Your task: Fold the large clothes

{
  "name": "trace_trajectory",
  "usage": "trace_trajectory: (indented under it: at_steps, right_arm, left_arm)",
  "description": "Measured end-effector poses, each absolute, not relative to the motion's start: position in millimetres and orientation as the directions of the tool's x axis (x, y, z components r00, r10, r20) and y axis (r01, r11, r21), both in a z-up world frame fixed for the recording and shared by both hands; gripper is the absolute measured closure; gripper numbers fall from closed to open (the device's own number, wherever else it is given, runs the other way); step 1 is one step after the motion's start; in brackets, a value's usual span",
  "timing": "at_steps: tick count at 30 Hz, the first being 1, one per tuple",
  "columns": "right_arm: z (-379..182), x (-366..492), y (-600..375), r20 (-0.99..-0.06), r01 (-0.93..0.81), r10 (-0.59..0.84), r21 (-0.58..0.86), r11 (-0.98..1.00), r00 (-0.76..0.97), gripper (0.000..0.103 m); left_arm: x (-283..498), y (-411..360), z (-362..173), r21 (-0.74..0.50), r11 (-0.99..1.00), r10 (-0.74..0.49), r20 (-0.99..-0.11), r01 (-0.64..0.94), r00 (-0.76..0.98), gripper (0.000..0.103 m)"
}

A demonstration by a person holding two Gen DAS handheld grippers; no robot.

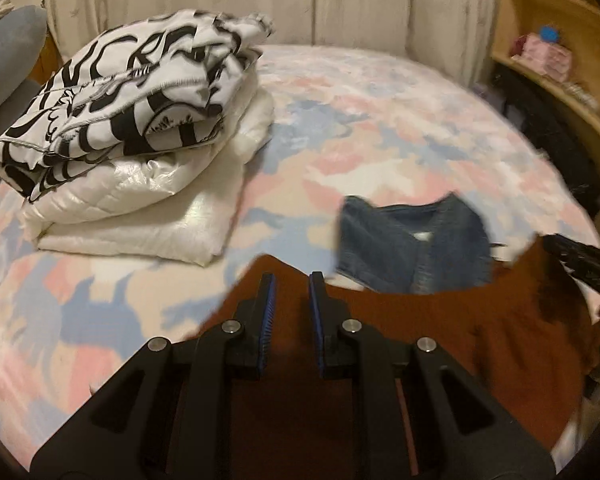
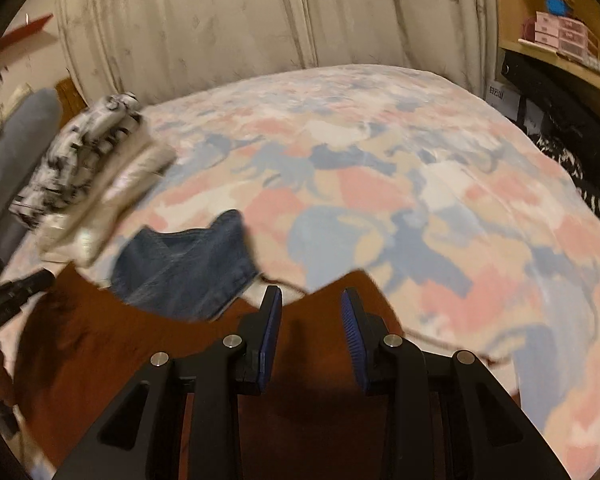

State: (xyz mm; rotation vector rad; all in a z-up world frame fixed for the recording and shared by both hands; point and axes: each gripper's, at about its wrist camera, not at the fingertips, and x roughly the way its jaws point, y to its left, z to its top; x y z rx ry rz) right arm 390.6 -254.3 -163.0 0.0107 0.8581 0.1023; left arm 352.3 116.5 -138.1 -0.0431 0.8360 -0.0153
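Observation:
A rust-brown garment (image 1: 440, 320) with a denim-blue collar (image 1: 412, 240) lies on the bed in front of both grippers; it also shows in the right wrist view (image 2: 140, 340), collar (image 2: 184, 268). My left gripper (image 1: 292, 280) is open, its jaws a narrow gap apart over the garment's upper left corner. My right gripper (image 2: 310, 296) is open, jaws wider apart, over the upper right corner. Neither holds cloth. The right gripper's body shows at the right edge of the left wrist view (image 1: 580, 260).
A stack of folded clothes, a black-and-white printed piece (image 1: 128, 92) on white quilted ones (image 1: 148, 208), sits at the bed's far left. The bed has a pink, blue and cream cover (image 2: 380, 184). Curtains hang behind. A wooden shelf (image 1: 560, 52) stands at right.

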Motion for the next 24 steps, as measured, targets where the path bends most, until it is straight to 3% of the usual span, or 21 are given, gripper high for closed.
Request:
trace_trajectory:
  at_steps: [3,6,11,19,22,24]
  right_arm:
    - [-191.5,417.5,-265.5,-0.788,-0.040,0.014,-0.013,0.999,0.616,0.083]
    - [-212.0,423.7,-286.3,-0.796,-0.015,-0.011,-0.025,1.000,0.605,0.087]
    - [-221.0,431.3,-316.5,-0.800,0.033,0.070,0.112,0.993,0.596,0.084]
    - [-188.6,410.5,-301.6,-0.784,-0.008,0.067,0.079,0.997,0.618,0.081]
    - [-164.1,386.8,-294.7,-0.777,-0.031,0.090,0.091,0.995,0.622,0.078]
    - [-147.3,365.1,-287.3,-0.774,-0.038,0.094,0.090,0.995,0.627,0.072]
  left_arm:
    - [372.1,131.4,-167.0,-0.002,0.998,0.035,-0.782,-0.058,0.623,0.092]
    - [375.3,150.7,-184.2,-0.058,0.994,0.010,-0.795,-0.093,0.607,0.094]
    - [377.6,160.2,-186.5,-0.125,0.987,-0.039,-0.786,-0.097,0.618,0.096]
    - [360.5,148.6,-162.3,-0.114,0.991,-0.047,-0.782,-0.068,0.621,0.094]
    - [343.1,141.4,-144.9,-0.110,0.993,-0.058,-0.784,-0.047,0.618,0.079]
    - [324.1,136.4,-130.9,-0.105,0.994,-0.058,-0.774,-0.038,0.630,0.056]
